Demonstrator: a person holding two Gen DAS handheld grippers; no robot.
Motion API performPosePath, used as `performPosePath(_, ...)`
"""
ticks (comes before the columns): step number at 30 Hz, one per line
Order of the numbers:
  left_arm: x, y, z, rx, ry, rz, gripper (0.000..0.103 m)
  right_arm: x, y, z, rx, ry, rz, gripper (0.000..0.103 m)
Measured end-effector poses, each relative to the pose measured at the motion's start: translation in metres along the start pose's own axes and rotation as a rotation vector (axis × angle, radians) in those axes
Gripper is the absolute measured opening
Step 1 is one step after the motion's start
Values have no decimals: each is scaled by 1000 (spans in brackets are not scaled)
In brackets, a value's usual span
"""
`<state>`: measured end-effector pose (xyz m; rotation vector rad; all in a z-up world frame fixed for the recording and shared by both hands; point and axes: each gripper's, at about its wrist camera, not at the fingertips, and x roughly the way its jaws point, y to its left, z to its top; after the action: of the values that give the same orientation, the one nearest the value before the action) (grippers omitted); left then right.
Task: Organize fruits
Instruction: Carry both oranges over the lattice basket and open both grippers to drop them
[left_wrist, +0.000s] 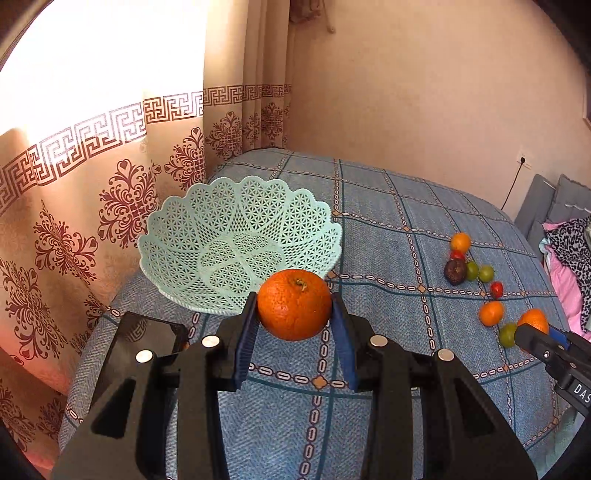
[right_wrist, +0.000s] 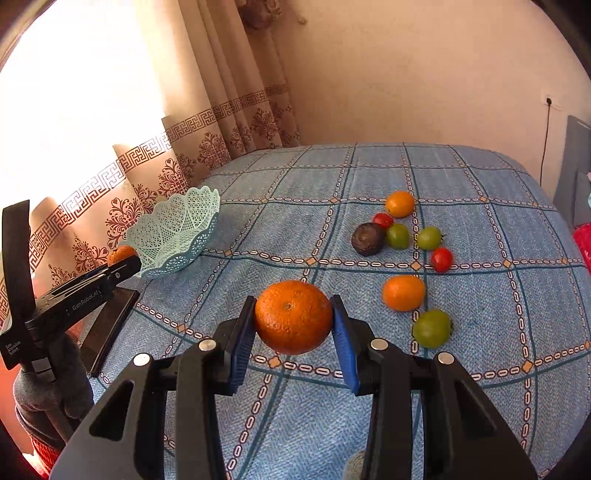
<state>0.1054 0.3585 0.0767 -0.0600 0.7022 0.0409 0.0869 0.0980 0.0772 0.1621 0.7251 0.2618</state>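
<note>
— Oranges in both grippers, then?

— Yes. The left gripper (left_wrist: 294, 309) has its blue pads (left_wrist: 246, 334) pressed on either side of a large orange (left_wrist: 294, 309), stem end up, held above the cloth just in front of the mint lattice basket (left_wrist: 207, 221). The right gripper (right_wrist: 294, 318) clamps a second orange (right_wrist: 293, 316) the same way, above the blue checked tablecloth (right_wrist: 332, 166).

— Any writing?

— On the left gripper's body, seen from the right wrist, white letters read "GenRobot.AI"; a smaller label lower down is too blurred to read. From the left wrist, the right gripper's side shows "DAS", cut off at the edge.

— And the rest of the fruit?

— Loose on the cloth, well apart from the basket: three small oranges (right_wrist: 399, 204), three green fruits (right_wrist: 431, 328), two red tomatoes (right_wrist: 441, 259) and a dark wrinkled fruit (right_wrist: 367, 239) touching one green one.

— The basket?

— Nothing in it. A black phone (left_wrist: 142, 341) lies beside it.
</note>
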Motion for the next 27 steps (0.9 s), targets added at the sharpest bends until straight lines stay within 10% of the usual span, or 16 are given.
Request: performPosePath(27,41,78,28,-85,38,11,39,122,147,72,-176,88,124,40)
